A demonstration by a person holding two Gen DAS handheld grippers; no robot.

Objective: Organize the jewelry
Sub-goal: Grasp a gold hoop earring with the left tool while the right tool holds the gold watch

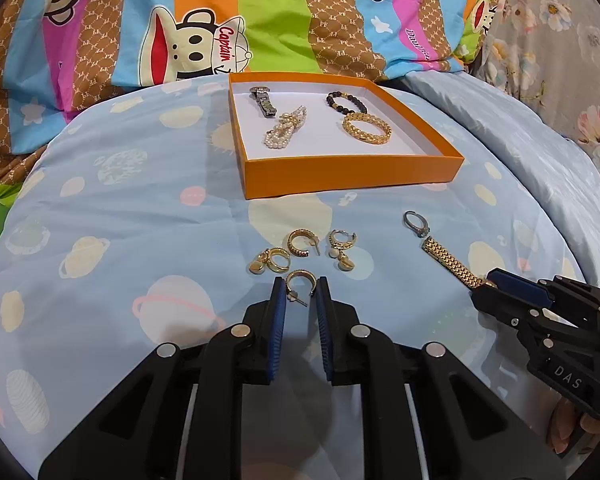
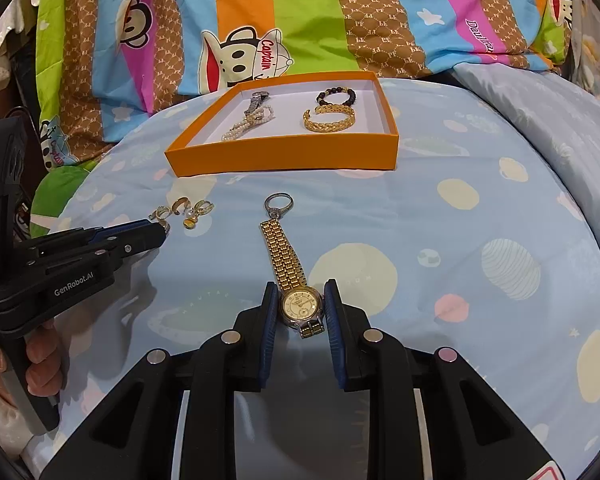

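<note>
My left gripper (image 1: 300, 286) is shut on a gold hoop earring (image 1: 300, 273) that lies on the blue bedspread, the pads against both sides of it. Three more gold earrings (image 1: 300, 242) lie just beyond it. My right gripper (image 2: 301, 292) is shut on the round case of a gold watch (image 2: 302, 306), whose band stretches away to a silver ring (image 2: 278, 204). Further back stands an orange box (image 1: 352, 172) that holds a silver watch (image 1: 262, 100), a pearl bracelet (image 1: 286, 128), a dark bead bracelet (image 1: 346, 102) and a gold braided bangle (image 1: 366, 128).
The blue planet-print bedspread (image 2: 460, 220) curves down at its sides. A striped cartoon-monkey pillow (image 1: 204, 40) rises behind the box. A floral cloth (image 1: 560, 60) lies at the far right. A hand (image 2: 40, 364) holds the left gripper's handle.
</note>
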